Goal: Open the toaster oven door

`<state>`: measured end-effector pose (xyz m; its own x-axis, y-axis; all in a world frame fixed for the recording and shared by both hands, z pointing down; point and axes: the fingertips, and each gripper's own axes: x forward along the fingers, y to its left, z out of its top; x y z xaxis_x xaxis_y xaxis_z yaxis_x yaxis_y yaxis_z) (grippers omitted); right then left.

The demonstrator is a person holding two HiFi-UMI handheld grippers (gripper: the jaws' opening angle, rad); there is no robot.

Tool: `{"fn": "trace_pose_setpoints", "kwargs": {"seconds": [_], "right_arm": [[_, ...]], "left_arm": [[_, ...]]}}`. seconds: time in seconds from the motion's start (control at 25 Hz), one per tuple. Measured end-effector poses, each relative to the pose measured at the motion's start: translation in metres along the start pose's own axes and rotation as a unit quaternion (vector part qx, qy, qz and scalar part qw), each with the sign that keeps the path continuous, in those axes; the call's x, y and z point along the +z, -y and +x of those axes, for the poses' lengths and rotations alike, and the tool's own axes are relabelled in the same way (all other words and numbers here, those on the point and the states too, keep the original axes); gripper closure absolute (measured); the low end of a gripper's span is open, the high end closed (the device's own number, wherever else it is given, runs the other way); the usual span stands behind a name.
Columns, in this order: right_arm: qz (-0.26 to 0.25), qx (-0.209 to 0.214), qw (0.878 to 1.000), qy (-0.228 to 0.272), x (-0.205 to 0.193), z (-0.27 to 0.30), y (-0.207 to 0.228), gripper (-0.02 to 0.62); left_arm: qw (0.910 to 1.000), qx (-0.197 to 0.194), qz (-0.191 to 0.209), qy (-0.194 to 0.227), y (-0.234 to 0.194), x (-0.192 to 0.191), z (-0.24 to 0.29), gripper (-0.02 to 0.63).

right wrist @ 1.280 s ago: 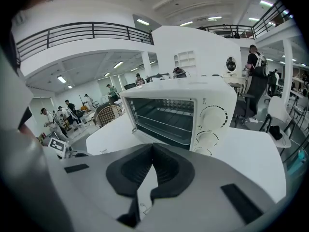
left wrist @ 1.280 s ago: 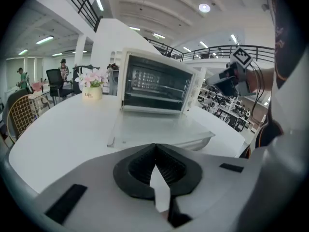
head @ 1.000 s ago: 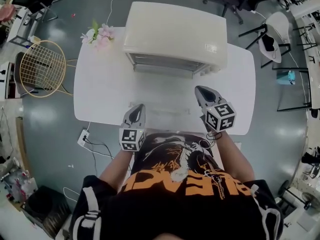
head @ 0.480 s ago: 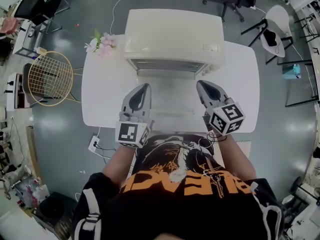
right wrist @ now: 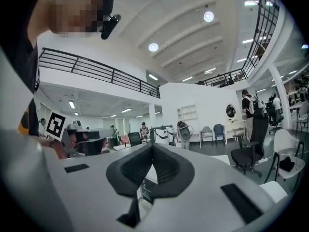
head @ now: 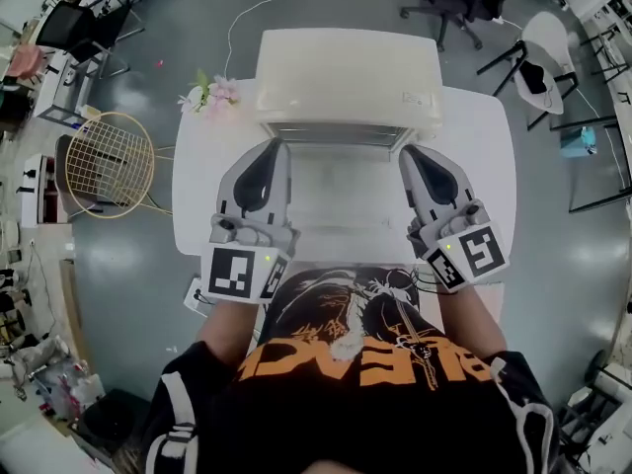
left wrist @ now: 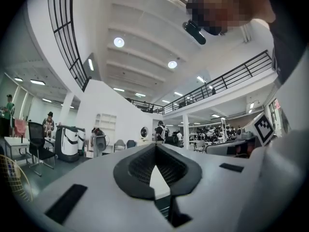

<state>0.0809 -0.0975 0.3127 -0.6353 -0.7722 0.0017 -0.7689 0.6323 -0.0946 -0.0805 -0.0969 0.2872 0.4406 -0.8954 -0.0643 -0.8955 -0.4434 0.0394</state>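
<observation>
Hovering just before the toaster oven [head: 348, 72] on the white table [head: 202, 191], left gripper [head: 277, 144] and right gripper [head: 408, 151] are both holding nothing, jaws pressed together; approaching closed is risking skidding off the door [head: 341, 133]

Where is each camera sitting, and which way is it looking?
Head view: on the person's head, looking steeply down at the toaster oven and white table; shows arms, shirt, left gripper and right gripper.
Left gripper view: on the left gripper, looking along its shut jaws across a big hall and up at the ceiling.
Right gripper view: on the right gripper, looking along its shut jaws into the same hall.
Shared: each gripper view catches the other gripper's marker cube.
</observation>
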Motion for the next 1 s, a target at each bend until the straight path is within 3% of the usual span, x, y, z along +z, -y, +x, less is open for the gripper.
{"fn": "trace_pose_setpoints", "kwargs": {"seconds": [0.4,1.0], "right_arm": [[-0.031,-0.01,0.999,-0.004,0.004,-0.002,-0.017,0.581],[-0.035,-0.013,0.999,-0.019,-0.002,-0.003,-0.012,0.581]], "left_arm": [[0.9999,-0.01,-0.001,-0.011,0.004,0.002,-0.012,0.584],[0.9994,-0.013,-0.012,-0.029,0.007,-0.01,-0.006,0.584]]}}
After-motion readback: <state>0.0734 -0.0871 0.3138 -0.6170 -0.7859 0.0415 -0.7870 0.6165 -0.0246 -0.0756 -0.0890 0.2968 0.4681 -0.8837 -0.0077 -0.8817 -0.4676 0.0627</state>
